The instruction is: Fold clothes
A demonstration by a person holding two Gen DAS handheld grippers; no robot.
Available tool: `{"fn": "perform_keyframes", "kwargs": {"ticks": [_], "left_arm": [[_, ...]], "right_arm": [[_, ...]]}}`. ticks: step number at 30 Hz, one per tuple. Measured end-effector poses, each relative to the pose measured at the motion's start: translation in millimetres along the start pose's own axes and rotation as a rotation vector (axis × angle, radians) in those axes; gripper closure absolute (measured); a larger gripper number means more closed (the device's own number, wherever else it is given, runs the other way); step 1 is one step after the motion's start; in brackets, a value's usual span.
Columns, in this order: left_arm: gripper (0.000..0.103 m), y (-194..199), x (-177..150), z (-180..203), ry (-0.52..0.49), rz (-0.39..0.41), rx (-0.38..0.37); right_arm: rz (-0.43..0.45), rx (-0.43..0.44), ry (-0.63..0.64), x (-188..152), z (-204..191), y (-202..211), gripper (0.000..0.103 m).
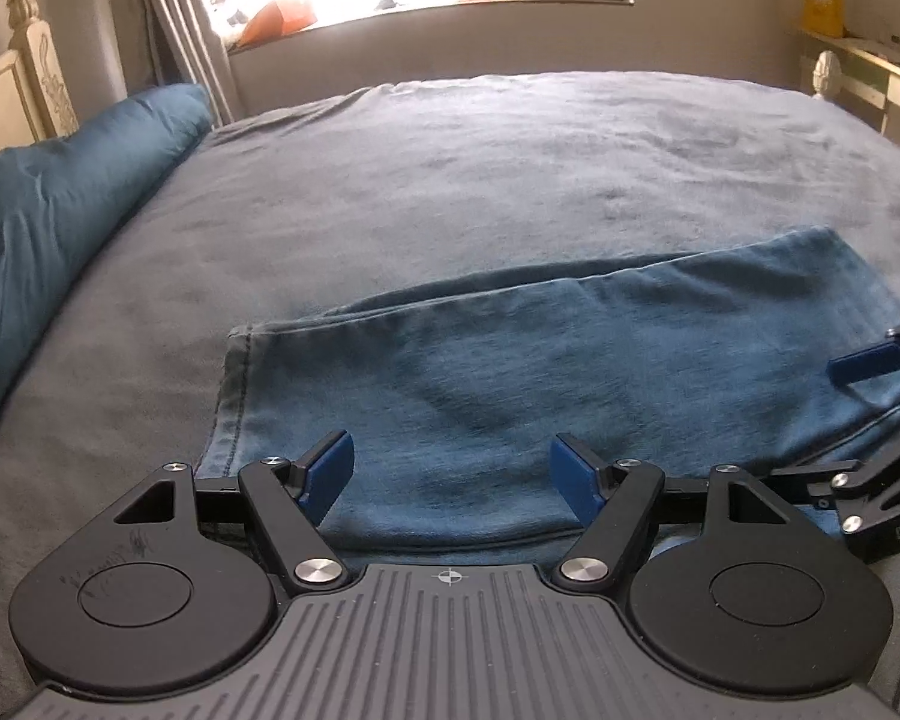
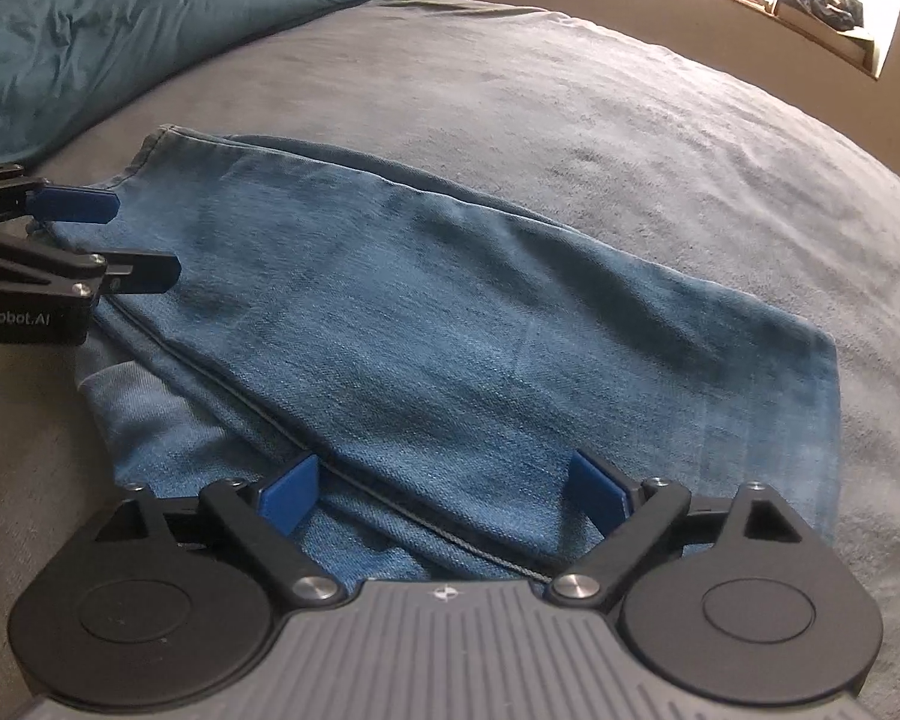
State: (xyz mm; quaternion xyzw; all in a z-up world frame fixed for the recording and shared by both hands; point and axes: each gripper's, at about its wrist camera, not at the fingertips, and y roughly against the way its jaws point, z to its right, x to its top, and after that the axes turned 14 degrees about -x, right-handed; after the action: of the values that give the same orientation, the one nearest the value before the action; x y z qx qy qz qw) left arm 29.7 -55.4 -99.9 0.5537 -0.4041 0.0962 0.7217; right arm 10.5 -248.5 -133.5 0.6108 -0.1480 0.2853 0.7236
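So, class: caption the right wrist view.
Open right gripper poised over folded jeans on a grey bed.

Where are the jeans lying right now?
The jeans lie folded on the grey bedspread near its front edge, right of the teal pillow. Both open claws, left claw and right claw, sit over them.

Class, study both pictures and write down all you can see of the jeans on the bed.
The jeans are faded mid-blue denim with darker worn patches, lying flat on the grey bed cover and folded into a long band, one layer over another. A stitched hem ends the band at one end; a dark seam runs along the near edge. The left gripper and right gripper hover at that edge, jaws wide apart; no grip on the cloth shows.
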Motion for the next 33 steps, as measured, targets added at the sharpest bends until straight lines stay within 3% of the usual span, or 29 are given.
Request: {"fn": "perform_keyframes", "kwargs": {"ticks": [3, 12, 15, 18, 27, 31, 33], "left_arm": [[0.031, -1, -5, -12, 0.052, 0.000, 0.020], [0.031, 20, 1, -54, 0.251, 0.103, -0.011], [0.031, 26, 8, -51, 0.214, 0.142, 0.014], [0.031, 26, 18, -48, 0.194, 0.164, -0.011], [0.031, -19, 41, -38, 0.139, 0.123, -0.064], [0.031, -44, 44, -61, 0.204, 0.069, -0.018], [0.031, -50, 42, -75, 0.258, 0.061, -0.037]], "right_arm": [[-0.002, 0.002, -0.002, 0, 0, 0, 0.010], [-0.004, 0.006, -0.010, 1, 1, -1, 0.009], [-0.005, 0.006, -0.013, 1, 1, -1, 0.008], [-0.005, 0.005, -0.013, 1, 1, -1, 0.008], [-0.010, 0.002, -0.014, 0, 1, 0, 0.008], [-0.012, 0.002, -0.014, 0, 1, 0, 0.007], [-0.012, 0.003, -0.013, 0, 1, 0, 0.007]]}}
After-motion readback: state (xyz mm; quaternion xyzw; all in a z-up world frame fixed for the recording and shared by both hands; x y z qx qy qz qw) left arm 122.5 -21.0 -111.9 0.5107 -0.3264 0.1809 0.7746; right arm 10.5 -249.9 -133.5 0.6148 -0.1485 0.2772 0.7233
